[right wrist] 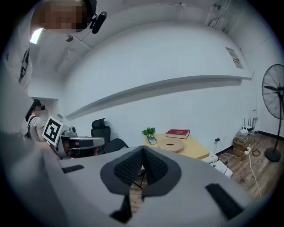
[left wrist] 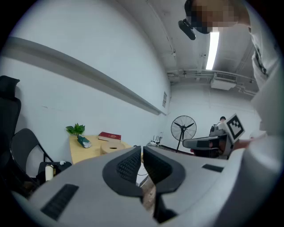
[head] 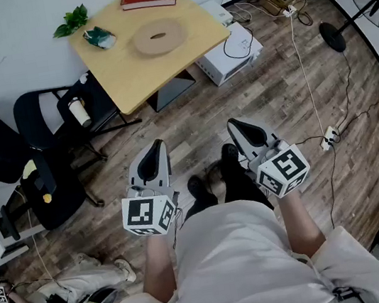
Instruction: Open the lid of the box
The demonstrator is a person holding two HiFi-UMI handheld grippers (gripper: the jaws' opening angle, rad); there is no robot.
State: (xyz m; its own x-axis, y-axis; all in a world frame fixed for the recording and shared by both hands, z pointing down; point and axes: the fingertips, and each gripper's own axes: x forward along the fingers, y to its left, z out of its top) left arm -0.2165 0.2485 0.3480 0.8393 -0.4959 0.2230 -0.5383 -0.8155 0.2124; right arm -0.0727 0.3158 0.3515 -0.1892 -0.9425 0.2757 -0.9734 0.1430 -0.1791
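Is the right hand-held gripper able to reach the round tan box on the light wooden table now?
Probably not yet: the right hand-held gripper, shut, is far from the round tan box; wooden floor lies between. The path looks free.

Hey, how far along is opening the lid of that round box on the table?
Nothing looks done: the round box sits on the table, lid apparently still on. In hand: nothing; the left gripper and right gripper are shut, empty, over the floor short of the table. Left: approach, grip the lid, lift it.
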